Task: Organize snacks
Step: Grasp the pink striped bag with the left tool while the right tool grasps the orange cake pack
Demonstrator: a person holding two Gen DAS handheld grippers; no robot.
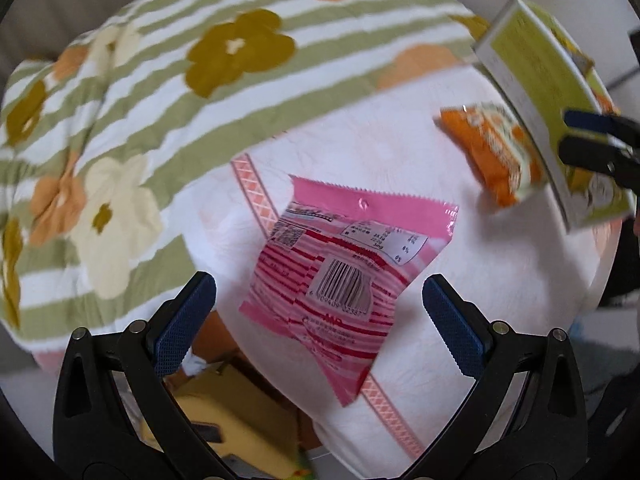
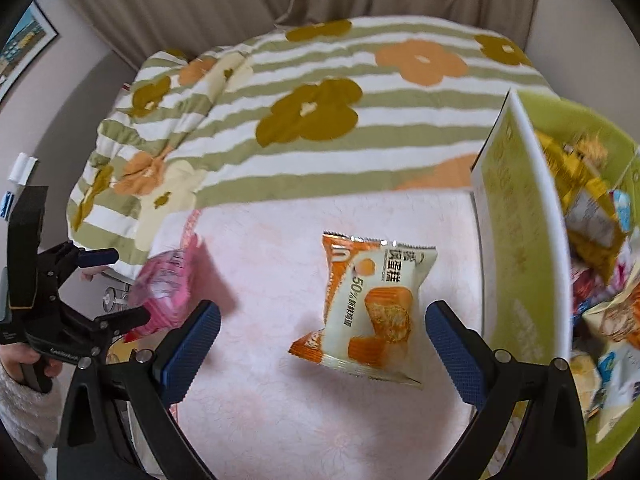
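Right wrist view takes in the whole scene: a flowered quilt (image 2: 304,120) bunched at the back of the bed, a pale pink sheet (image 2: 280,400) in front of it, and a green box (image 2: 516,240) at the right edge already heaped with packets. Two snacks lie loose on the sheet. The orange cake packet (image 2: 372,308) sits flat between the spread jaws of the right gripper (image 2: 322,350), slightly ahead of the tips and nearer the right-hand one, untouched. The pink packet (image 1: 340,276) lies barcode up, likewise between the wide-open jaws of the left gripper (image 1: 318,324), its lower corner reaching back toward the camera; nothing is held there either.

My guess is each packet is about to be picked up and dropped in the box. To do it well, I would bring each gripper down until the tips straddle the packet's puffed middle, then close gently: these are slippery, air-filled wrappers, and a pinch on a flat sealed edge may slide off. The orange one is just beside the box wall, so its carry is short.
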